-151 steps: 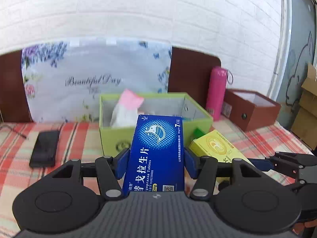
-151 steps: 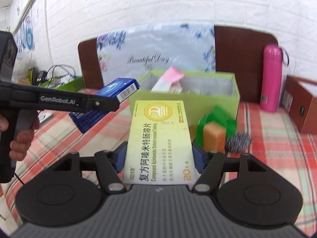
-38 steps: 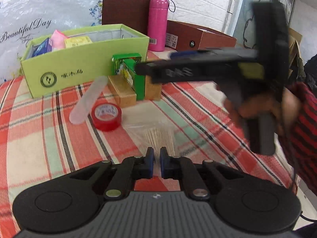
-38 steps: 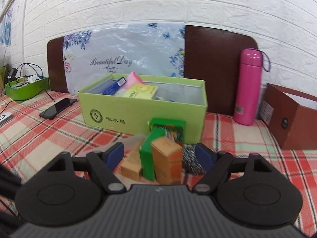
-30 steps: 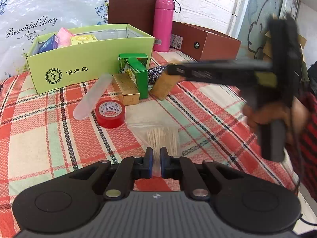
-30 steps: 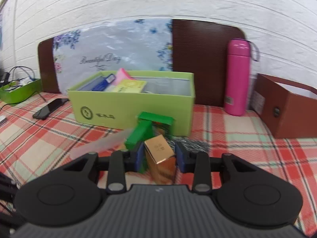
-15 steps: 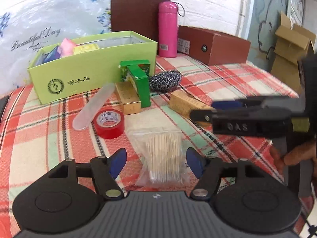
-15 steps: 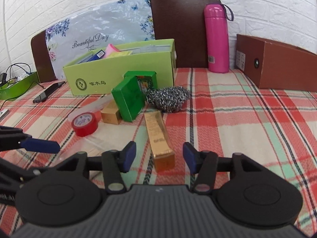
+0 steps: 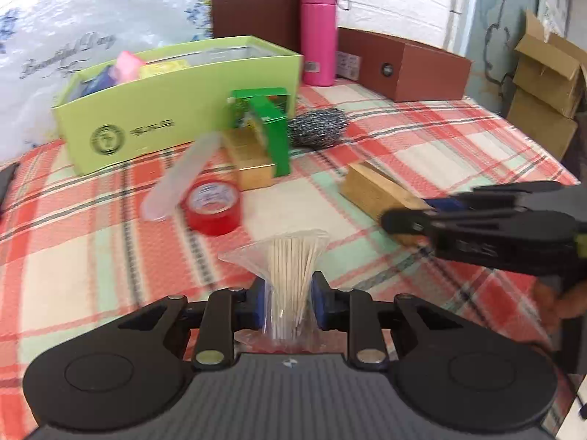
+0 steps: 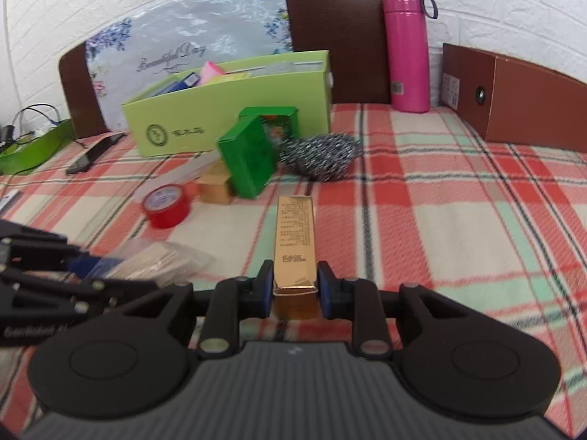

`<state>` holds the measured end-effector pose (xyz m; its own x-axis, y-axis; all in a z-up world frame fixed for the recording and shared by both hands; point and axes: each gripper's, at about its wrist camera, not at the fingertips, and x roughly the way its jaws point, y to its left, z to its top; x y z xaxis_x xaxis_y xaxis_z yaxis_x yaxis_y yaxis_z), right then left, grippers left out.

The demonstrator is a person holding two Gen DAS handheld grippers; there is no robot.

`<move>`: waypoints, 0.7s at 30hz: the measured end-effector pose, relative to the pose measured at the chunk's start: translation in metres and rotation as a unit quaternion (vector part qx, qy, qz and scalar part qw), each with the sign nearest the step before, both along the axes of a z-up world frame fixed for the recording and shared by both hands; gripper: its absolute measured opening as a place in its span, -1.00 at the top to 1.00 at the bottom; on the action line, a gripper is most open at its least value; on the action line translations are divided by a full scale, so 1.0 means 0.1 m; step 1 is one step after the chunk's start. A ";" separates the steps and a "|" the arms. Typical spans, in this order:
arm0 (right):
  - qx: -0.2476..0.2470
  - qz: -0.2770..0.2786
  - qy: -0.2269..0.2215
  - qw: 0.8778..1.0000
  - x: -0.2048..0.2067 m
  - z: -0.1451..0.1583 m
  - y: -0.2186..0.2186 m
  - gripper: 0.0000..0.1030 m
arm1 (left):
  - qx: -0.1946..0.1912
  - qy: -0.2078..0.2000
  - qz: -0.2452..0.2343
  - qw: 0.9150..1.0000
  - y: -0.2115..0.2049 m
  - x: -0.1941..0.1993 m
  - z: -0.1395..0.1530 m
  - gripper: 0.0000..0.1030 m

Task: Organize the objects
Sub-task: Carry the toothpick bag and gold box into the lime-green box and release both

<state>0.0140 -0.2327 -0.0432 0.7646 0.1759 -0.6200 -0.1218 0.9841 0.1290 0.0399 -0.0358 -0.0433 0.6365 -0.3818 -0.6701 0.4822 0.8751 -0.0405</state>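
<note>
Left gripper (image 9: 288, 302): I have it pinched narrow on the toothpick bag (image 9: 290, 275), gripping the near end so the sticks fan out ahead of the fingers.
Right gripper (image 10: 295, 286): I have it clamped on the near end of the gold box (image 10: 296, 242), which points straight toward the green storage box (image 10: 234, 110).
Where the goods sit: both held items are on my side of the green storage box, well short of it; whether either is lifted off the tablecloth (image 10: 458, 220) I cannot tell.
Loose items: red tape roll (image 9: 212, 201), clear tube (image 9: 183, 176), a second gold box (image 9: 249, 161), green carton (image 9: 268, 132) and steel scourer (image 9: 317, 128) crowd the front wall of the green storage box.
Risk 1: the bag is thin film held by 1 end; I judge it could slide out or sag and spill on the way to the green storage box.
Risk 2: the gold box is held at its tail, so its free end may droop and clip the carton or scourer.
Risk 3: the 2 grippers are close together; converging on the box could knock them.
Change from 0.5 s ago: both grippers were spread wide with the bag and gold box lying free between the fingers; now both have closed on them.
</note>
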 end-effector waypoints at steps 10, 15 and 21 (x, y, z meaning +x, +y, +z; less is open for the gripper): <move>-0.023 0.018 -0.002 1.000 0.03 0.01 0.21 0.30 | -0.005 -0.010 0.027 1.000 0.02 0.01 -0.05 0.12; -0.022 0.013 0.006 1.000 0.08 -0.04 0.22 0.52 | -0.008 -0.012 0.019 1.000 -0.01 0.02 -0.06 0.40; -0.004 0.024 0.006 1.000 0.04 0.03 0.24 0.54 | -0.037 0.005 0.013 0.999 0.05 0.01 0.02 0.54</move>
<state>0.0178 -0.2091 -0.0405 0.7487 0.2067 -0.6298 -0.1666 0.9783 0.1230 0.0408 -0.0308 -0.0415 0.6404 -0.4132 -0.6474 0.4582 0.8821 -0.1097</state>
